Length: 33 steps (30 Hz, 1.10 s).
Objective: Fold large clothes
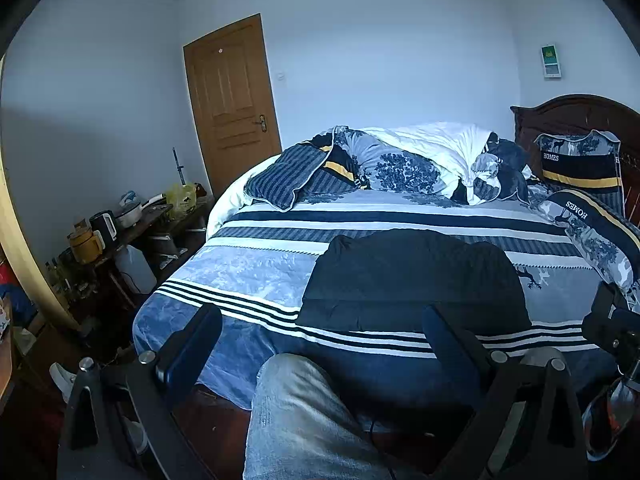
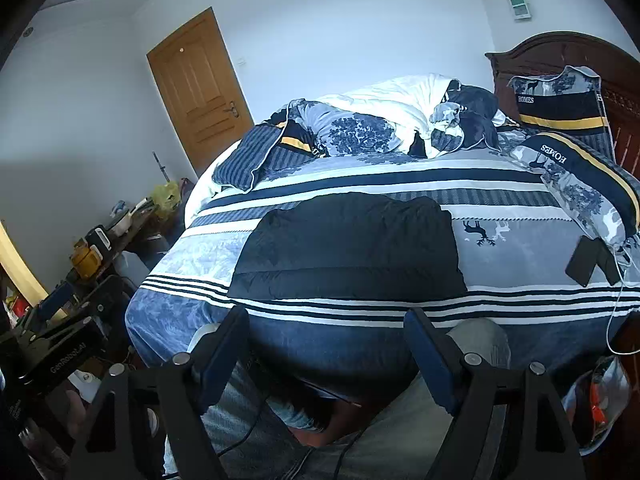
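Observation:
A dark garment [image 1: 412, 280] [image 2: 348, 248] lies flat in a rough rectangle on the striped blue and white bedspread [image 1: 248, 272] [image 2: 520, 240], close to the bed's near edge. My left gripper [image 1: 320, 336] hovers in front of that edge, open, nothing between its blue pads. My right gripper [image 2: 326, 340] is also open and empty, held short of the garment's near hem. Neither touches the cloth. The left gripper's body [image 2: 60, 344] shows at the left of the right wrist view, and part of the right gripper [image 1: 612, 320] shows at the right edge of the left wrist view.
A person's knees in jeans [image 1: 304, 412] [image 2: 480, 344] sit below the grippers. A bunched duvet and pillows [image 1: 400, 160] fill the far bed. A phone [image 2: 584, 260] with a white cable lies right of the garment. A cluttered side table [image 1: 120, 224] stands at the left, near a wooden door [image 1: 232, 100].

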Each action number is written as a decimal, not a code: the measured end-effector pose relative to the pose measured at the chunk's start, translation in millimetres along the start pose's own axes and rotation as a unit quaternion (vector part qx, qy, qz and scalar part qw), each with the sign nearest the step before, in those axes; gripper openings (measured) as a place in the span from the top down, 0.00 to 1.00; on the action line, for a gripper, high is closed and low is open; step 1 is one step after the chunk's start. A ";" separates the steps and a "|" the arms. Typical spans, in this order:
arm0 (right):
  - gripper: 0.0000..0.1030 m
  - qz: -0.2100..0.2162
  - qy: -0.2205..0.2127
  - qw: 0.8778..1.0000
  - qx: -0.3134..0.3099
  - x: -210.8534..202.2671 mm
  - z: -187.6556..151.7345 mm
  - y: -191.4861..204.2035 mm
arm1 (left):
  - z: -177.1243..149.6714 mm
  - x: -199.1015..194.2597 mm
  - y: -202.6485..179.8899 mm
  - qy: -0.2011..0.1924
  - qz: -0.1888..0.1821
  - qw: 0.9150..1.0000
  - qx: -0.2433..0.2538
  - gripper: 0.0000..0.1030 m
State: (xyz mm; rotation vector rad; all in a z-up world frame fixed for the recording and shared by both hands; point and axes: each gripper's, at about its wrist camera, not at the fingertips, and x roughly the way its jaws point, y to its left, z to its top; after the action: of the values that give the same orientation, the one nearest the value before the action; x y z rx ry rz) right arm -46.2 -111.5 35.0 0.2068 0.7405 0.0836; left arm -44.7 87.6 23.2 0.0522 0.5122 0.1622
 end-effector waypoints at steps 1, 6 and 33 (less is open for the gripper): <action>0.20 0.000 0.000 1.000 0.000 0.4 0.3 0.0 | 0.0 0.2 0.3 0.000 0.000 1.000 0.000 0.03; 0.20 -0.001 0.000 1.000 0.000 0.2 0.4 1.1 | 0.3 -0.1 -0.2 0.000 0.000 1.000 0.000 0.03; 0.20 0.002 0.002 1.000 -0.002 1.8 2.4 -1.7 | 0.7 0.9 -0.5 0.004 -0.005 1.000 0.002 0.03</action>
State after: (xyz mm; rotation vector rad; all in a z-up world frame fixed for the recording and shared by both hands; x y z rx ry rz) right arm -43.3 -113.3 35.2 0.2042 0.7441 0.0903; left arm -43.5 87.3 23.3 0.0527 0.5200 0.1510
